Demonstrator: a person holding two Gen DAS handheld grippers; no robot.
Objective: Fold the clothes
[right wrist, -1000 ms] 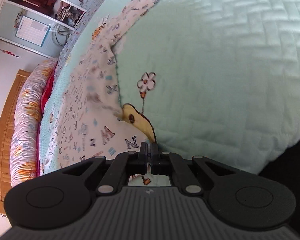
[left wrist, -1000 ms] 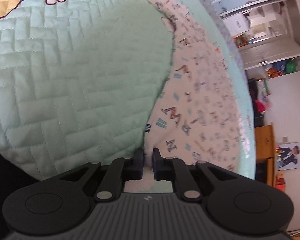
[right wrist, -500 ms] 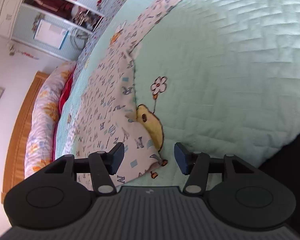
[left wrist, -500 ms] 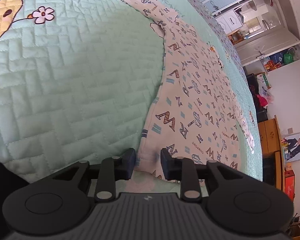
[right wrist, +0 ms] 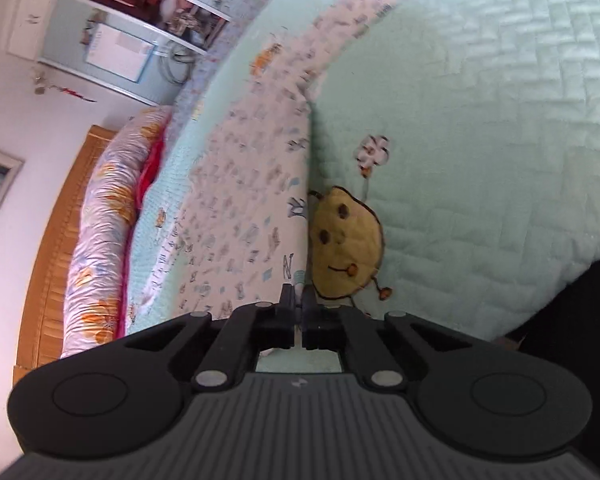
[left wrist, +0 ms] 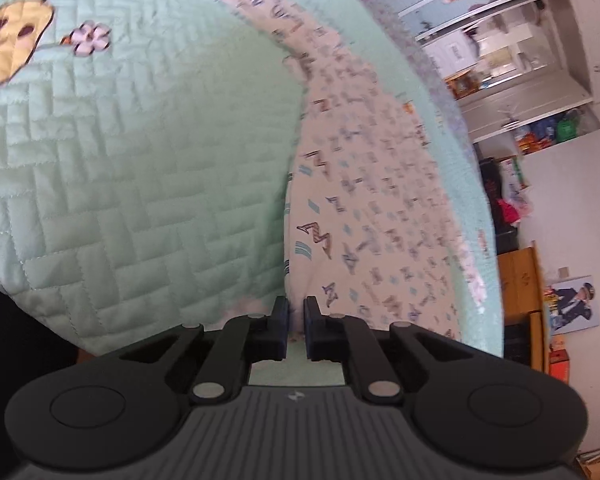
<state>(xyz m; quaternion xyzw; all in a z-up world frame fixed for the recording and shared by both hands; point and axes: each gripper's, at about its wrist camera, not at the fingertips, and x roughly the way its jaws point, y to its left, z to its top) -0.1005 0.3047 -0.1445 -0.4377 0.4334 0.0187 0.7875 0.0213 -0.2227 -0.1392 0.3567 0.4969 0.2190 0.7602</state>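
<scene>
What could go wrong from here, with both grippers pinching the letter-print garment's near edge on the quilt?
1. The left gripper is closing on a thin bit of the letter-print garment; the hem may slip out when lifted.
2. The right gripper grips right at the garment's border with the green quilt, so it may have caught quilt too.
3. The far end of the garment looks bunched, so the fold may come out uneven.

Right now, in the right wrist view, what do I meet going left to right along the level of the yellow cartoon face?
Wooden headboard → rolled floral quilt → letter-print garment → yellow cartoon face on the mint quilted bedspread → dark gap past the bed's edge.
</scene>
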